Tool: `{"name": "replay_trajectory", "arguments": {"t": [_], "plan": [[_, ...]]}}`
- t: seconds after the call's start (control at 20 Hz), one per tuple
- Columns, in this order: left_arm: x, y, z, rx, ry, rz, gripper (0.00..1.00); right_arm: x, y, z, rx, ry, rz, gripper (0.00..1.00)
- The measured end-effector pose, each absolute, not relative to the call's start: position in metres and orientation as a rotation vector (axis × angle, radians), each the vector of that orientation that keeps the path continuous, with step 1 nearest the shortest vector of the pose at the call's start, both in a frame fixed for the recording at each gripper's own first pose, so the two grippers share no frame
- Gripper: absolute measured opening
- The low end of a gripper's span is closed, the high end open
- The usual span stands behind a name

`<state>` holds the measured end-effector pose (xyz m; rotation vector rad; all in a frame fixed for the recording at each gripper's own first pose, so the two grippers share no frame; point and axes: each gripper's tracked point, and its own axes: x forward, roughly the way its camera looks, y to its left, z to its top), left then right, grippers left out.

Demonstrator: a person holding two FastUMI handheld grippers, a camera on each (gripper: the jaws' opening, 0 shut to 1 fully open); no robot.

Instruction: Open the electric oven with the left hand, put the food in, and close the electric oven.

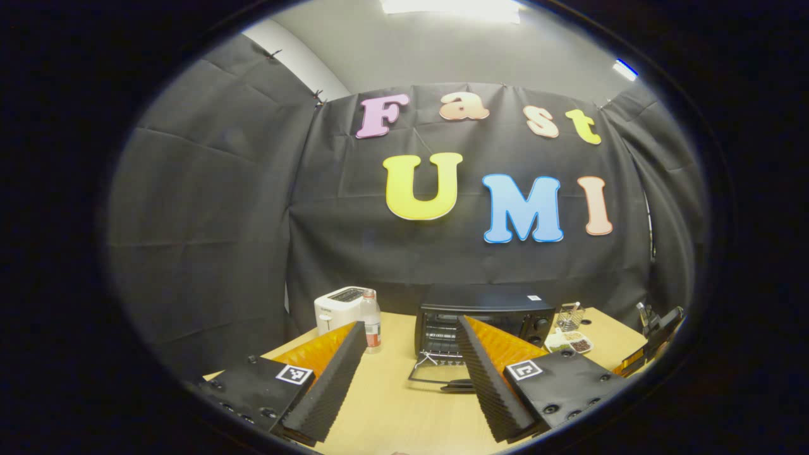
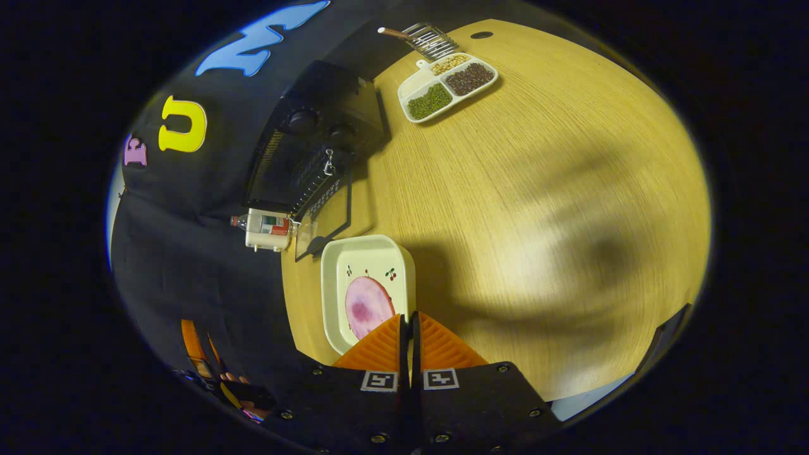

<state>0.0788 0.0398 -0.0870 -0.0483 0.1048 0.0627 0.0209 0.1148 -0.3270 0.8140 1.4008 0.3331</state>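
In the right gripper view the right gripper (image 2: 407,322) sits nearest, its two fingers pressed together on the rim of a cream dish (image 2: 354,265), so it is clamped on that dish. The dish is a rounded rectangle with small cherry prints, and a pink round slice of food (image 2: 366,306) lies in the half nearer the gripper. Its long axis runs from the gripper toward the oven (image 2: 310,151), with the far short edge just beside the oven's lowered door (image 2: 328,218). Whether the dish rests on the wooden table (image 2: 537,189) or is lifted off it cannot be told.

In the left gripper view the left gripper (image 1: 411,335) has its fingers spread wide apart with nothing between them, hanging above the table in front of the oven. The oven is a black box with two knobs on its right side and a wire rack inside; its door is folded down flat toward the gripper, handle edge foremost. To the left of the oven stand a white toaster (image 1: 338,306) and a bottle (image 1: 371,319) just beside it. To the right of the oven lies a divided tray of beans (image 2: 445,85), with a wire utensil (image 2: 430,38) beyond it.
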Motion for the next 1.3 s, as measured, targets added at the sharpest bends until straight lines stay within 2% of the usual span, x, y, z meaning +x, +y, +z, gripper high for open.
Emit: {"name": "replay_trajectory", "arguments": {"t": [0.2, 0.25, 0.3, 0.5, 0.55, 0.7, 0.8, 0.85, 1.0, 1.05, 1.1, 1.2, 1.25, 1.3], "plan": [[0.089, 0.044, -0.095, -0.059, 0.115, 0.068, 0.95, 0.052, 0.137, -0.318, 0.835, 1.357, 0.317, 0.01], [0.093, 0.045, -0.097, -0.062, 0.117, 0.066, 1.00, 0.060, 0.144, -0.316, 0.849, 1.346, 0.307, 0.01], [0.098, 0.047, -0.098, -0.063, 0.118, 0.065, 0.95, 0.066, 0.152, -0.313, 0.863, 1.337, 0.301, 0.01], [0.111, 0.061, -0.099, -0.056, 0.114, 0.062, 0.96, 0.093, 0.181, -0.309, 0.918, 1.290, 0.235, 0.01], [0.114, 0.065, -0.101, -0.057, 0.116, 0.063, 1.00, 0.099, 0.188, -0.308, 0.935, 1.279, 0.220, 0.01], [0.127, 0.082, -0.103, -0.062, 0.119, 0.067, 0.91, 0.116, 0.212, -0.305, 1.004, 1.240, 0.157, 0.00], [0.135, 0.090, -0.105, -0.057, 0.119, 0.066, 0.96, 0.127, 0.227, -0.305, 1.060, 1.220, 0.112, 0.01], [0.140, 0.094, -0.105, -0.054, 0.118, 0.063, 0.91, 0.133, 0.235, -0.305, 1.091, 1.206, 0.087, 0.00], [0.148, 0.103, -0.107, -0.043, 0.119, 0.055, 0.91, 0.147, 0.255, -0.308, 1.146, 1.173, 0.028, 0.00], [0.150, 0.107, -0.108, -0.039, 0.121, 0.054, 0.96, 0.152, 0.259, -0.313, 1.147, 1.168, 0.004, 0.01], [0.155, 0.113, -0.109, -0.035, 0.124, 0.054, 0.91, 0.155, 0.265, -0.317, 1.148, 1.167, -0.016, 0.01], [0.159, 0.126, -0.111, -0.029, 0.127, 0.061, 0.91, 0.166, 0.278, -0.320, 1.181, 1.144, -0.045, 0.01], [0.159, 0.130, -0.111, -0.028, 0.128, 0.066, 0.96, 0.173, 0.282, -0.319, 1.205, 1.114, -0.059, 0.01], [0.160, 0.137, -0.110, -0.027, 0.132, 0.074, 0.91, 0.179, 0.284, -0.320, 1.223, 1.079, -0.090, 0.01]]}}
